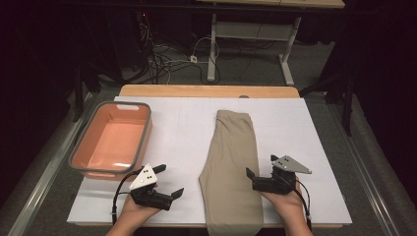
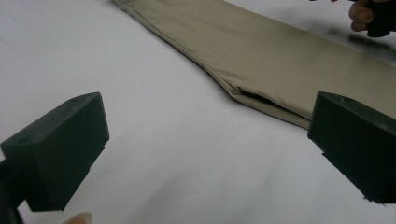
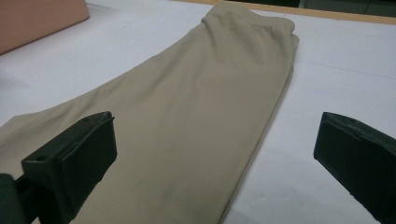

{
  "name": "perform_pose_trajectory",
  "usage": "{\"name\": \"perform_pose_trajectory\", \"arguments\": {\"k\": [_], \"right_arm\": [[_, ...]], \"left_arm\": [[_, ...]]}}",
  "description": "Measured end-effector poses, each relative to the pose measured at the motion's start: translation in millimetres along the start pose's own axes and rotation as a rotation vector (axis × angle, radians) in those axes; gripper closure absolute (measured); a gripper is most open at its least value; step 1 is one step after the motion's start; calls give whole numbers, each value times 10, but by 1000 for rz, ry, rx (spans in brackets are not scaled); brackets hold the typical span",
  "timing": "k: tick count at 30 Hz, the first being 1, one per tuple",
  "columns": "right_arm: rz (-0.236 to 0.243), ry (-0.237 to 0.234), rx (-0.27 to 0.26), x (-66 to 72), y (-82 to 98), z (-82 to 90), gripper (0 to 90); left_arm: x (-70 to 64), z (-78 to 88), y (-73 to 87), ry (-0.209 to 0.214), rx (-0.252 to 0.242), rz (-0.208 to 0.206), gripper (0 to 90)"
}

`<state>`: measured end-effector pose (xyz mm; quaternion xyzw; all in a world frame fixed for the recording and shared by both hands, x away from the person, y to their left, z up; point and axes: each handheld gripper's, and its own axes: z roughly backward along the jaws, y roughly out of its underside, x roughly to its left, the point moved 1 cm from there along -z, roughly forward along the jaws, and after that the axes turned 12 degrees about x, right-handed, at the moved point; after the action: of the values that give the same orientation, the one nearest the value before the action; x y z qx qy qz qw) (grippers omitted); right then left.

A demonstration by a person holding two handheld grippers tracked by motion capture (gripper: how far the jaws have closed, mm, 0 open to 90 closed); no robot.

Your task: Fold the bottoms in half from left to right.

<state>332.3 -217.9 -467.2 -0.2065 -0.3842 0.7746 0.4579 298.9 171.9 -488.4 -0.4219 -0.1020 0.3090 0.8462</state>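
Both my claws are wide open and holding nothing. My left claw (image 1: pixel 167 182) sits on the white sheet (image 1: pixel 187 128) just left of the trousers (image 1: pixel 231 167), with bare sheet all round it, so plenty of room there. My right claw (image 1: pixel 260 172) is at the trousers' right edge, one jaw over the cloth and the other over bare sheet. The trousers lie flat, folded lengthwise, near end hanging off the front edge. Farther back and left of them sits the orange tub (image 1: pixel 142 142), well apart.
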Motion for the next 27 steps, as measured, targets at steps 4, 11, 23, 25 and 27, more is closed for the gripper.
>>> {"name": "perform_pose_trajectory", "arguments": {"k": [4, 11, 23, 25, 27], "right_arm": [[-2, 2, 3, -14, -59, -42, 0], [-6, 8, 15, -88, -139, -138, 0], [-13, 30, 20, -258, -236, -324, 1], [-19, 34, 19, -283, -253, -357, 2], [-27, 34, 29, -307, -270, -404, 2]], "left_arm": [[1, -1, -1, 0, 2, -1, 0], [6, -1, -2, 6, 4, -3, 0], [-10, 8, 8, 0, -11, -8, 0], [-9, 7, 7, 0, -10, -7, 0], [-9, 6, 6, -1, -9, -6, 0]]}}
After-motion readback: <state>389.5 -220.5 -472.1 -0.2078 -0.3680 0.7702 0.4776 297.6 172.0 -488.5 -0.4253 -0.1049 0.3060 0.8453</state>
